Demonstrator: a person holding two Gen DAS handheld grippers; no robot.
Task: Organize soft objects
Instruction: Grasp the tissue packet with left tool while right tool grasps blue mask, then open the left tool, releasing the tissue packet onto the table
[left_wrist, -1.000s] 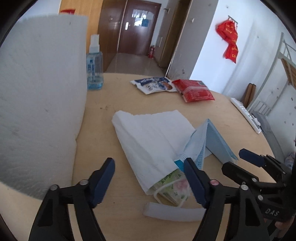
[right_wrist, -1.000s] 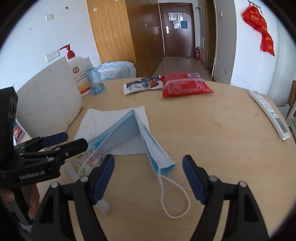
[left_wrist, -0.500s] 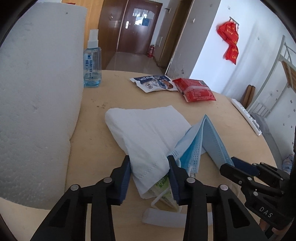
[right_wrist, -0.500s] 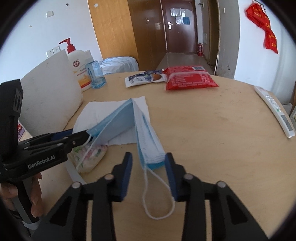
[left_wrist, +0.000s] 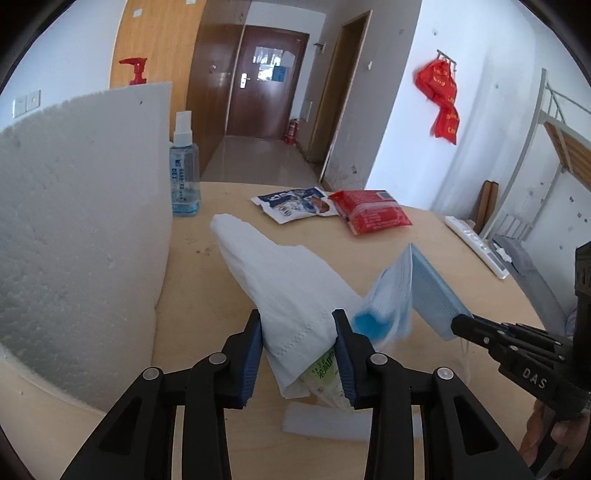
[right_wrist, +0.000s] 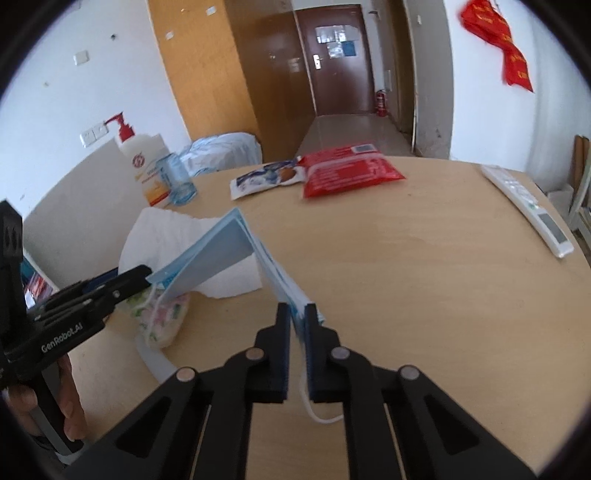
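Both tools have closed — left tool on tissue, right tool on mask.

"DAS" on right claw; "GenRobot.AI" on left claw

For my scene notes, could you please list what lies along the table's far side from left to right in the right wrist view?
Pump bottle → spray bottle → blue-and-white packet → red packet → remote control.
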